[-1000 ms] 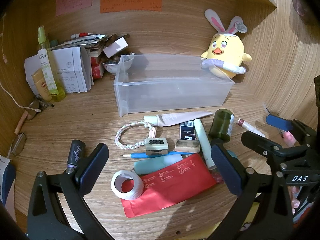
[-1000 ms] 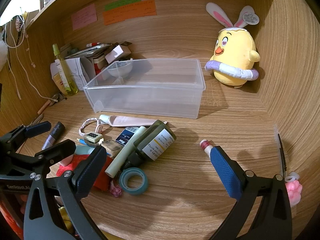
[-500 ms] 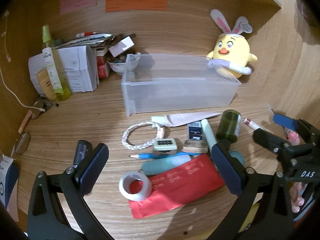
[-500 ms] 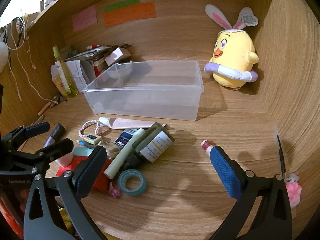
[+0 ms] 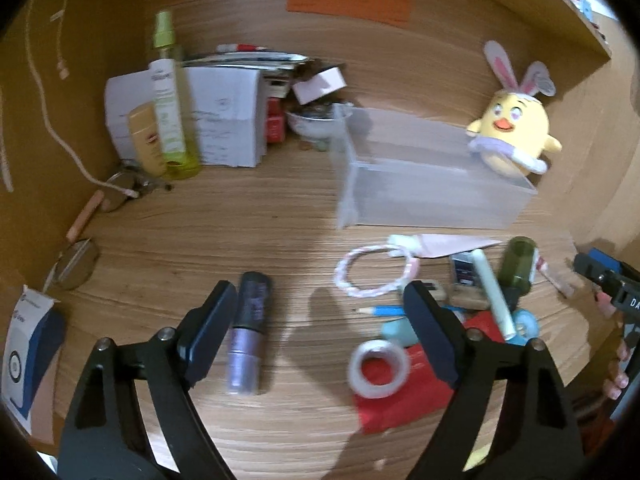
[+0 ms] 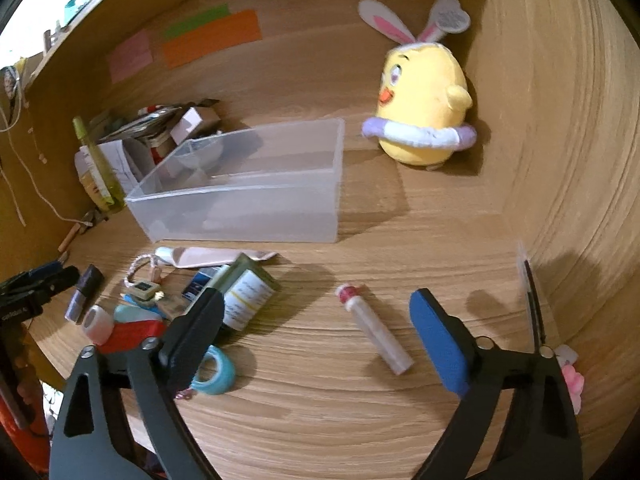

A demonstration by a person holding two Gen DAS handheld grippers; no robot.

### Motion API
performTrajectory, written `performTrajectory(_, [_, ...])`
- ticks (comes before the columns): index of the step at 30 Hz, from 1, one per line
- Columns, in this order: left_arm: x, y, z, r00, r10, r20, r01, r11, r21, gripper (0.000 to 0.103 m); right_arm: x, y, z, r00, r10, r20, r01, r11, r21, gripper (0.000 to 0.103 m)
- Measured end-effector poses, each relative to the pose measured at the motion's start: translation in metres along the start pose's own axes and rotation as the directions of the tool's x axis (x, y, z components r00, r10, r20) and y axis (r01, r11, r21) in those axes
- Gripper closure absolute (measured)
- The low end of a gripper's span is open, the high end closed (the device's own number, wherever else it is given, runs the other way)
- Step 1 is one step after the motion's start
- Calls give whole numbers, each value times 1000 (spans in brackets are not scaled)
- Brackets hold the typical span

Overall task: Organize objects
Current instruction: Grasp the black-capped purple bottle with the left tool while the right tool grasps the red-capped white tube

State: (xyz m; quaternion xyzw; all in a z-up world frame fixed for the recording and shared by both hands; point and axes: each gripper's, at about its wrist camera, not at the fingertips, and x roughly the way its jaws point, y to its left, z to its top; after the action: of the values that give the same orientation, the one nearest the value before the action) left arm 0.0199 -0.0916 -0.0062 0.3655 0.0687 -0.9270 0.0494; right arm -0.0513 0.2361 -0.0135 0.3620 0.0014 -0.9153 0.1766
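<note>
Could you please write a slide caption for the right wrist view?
Right gripper closing around a small tube on the desk, clear bin behind.

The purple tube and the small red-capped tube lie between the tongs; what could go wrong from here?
1. The purple tube lies beside one finger of the closing left tongs, off centre, so it may roll away.
2. The red-capped tube lies slanted between the closing right tongs; it may pivot or slip.
3. The clear bin is light and could slide if bumped.
</note>
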Motion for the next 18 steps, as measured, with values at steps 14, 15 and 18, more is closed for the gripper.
performTrajectory(14, [36,43,-16,989,75,-129,-81,996,-40,48,32,-23,-21,992,-34,-124,31,999,-26,53])
performTrajectory(15, [38,43,-17,988,73,-136,-80,996,-43,49,34,-23,-22,991,-32,-129,29,999,-29,54])
performTrajectory(18, [44,43,-17,987,73,-145,-80,996,-44,54,42,-22,-23,989,-35,-143,30,999,-40,58])
